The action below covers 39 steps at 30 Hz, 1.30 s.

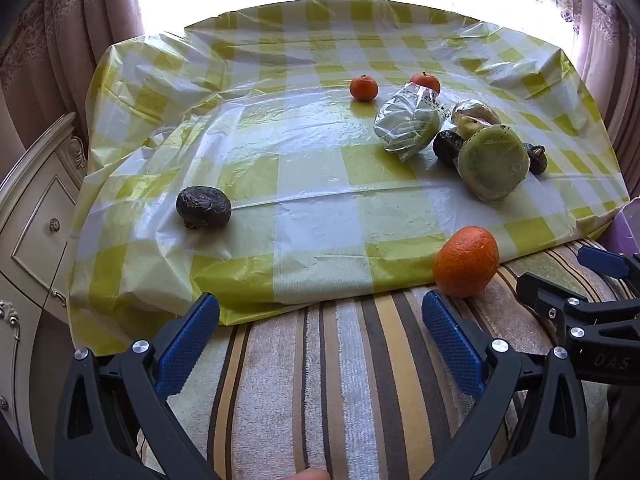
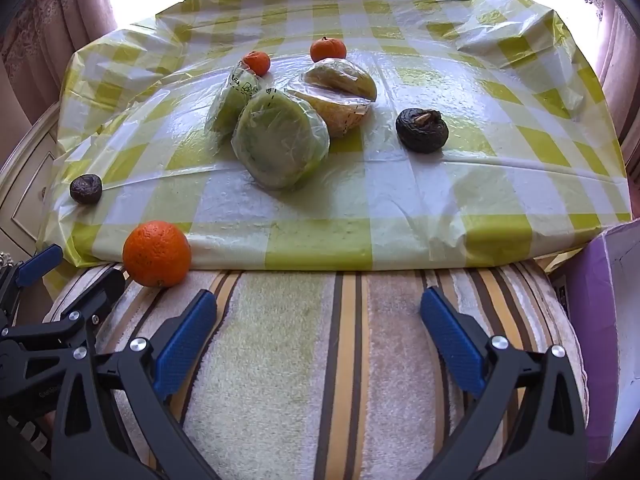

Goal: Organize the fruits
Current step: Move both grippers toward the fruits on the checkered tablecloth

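A big orange lies at the near edge of the yellow checked cloth. Two small tangerines sit far back, also in the right wrist view. Plastic-wrapped green fruit, another wrapped one and wrapped yellowish fruit cluster mid-table. Dark wrinkled fruits lie at left and right. My left gripper is open and empty, just left of the big orange. My right gripper is open and empty.
A striped towel covers the near surface below both grippers. A white carved cabinet stands at left. A purple box stands at right. Curtains and a bright window are behind the table.
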Each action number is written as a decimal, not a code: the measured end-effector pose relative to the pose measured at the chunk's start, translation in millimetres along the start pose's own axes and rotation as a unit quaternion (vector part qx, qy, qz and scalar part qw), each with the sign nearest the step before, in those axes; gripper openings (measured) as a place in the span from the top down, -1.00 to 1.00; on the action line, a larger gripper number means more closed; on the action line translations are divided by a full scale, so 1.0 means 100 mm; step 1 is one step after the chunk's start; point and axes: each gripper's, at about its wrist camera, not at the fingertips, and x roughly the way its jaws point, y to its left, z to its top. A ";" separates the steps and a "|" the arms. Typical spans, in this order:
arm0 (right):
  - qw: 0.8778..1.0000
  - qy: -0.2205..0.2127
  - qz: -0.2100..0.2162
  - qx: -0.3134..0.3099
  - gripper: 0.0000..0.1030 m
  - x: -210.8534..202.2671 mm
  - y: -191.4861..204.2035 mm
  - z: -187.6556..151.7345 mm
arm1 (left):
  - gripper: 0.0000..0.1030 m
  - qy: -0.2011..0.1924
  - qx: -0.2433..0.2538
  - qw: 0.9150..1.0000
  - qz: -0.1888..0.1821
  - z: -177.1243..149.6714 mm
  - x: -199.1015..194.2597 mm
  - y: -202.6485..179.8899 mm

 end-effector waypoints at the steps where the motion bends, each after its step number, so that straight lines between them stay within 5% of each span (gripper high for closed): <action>1: 1.000 0.008 0.006 0.001 -0.97 0.01 -0.01 0.02 | -0.90 -0.005 0.000 1.000 -0.008 0.00 -0.04 0.00; 5: 0.999 0.006 0.036 0.008 -0.97 -0.01 -0.08 0.01 | -0.90 -0.008 0.010 0.999 -0.037 0.00 -0.08 -0.07; 8: 0.997 0.016 0.048 -0.054 -0.97 -0.06 -0.05 0.01 | -0.90 -0.013 0.011 0.998 -0.054 -0.01 -0.11 -0.07; 12: 0.995 0.011 0.099 -0.014 -0.97 -0.14 -0.24 0.02 | -0.90 -0.026 -0.006 0.994 -0.102 -0.01 -0.16 -0.02; 25: 1.000 0.010 0.003 -0.002 -0.97 -0.09 -0.45 0.14 | -0.88 -0.001 -0.010 0.992 -0.123 0.04 -0.07 0.00; 39: 1.000 -0.003 -0.001 -0.006 -0.97 -0.06 -0.49 0.27 | -0.48 0.009 0.006 0.987 -0.163 0.15 -0.04 -0.19</action>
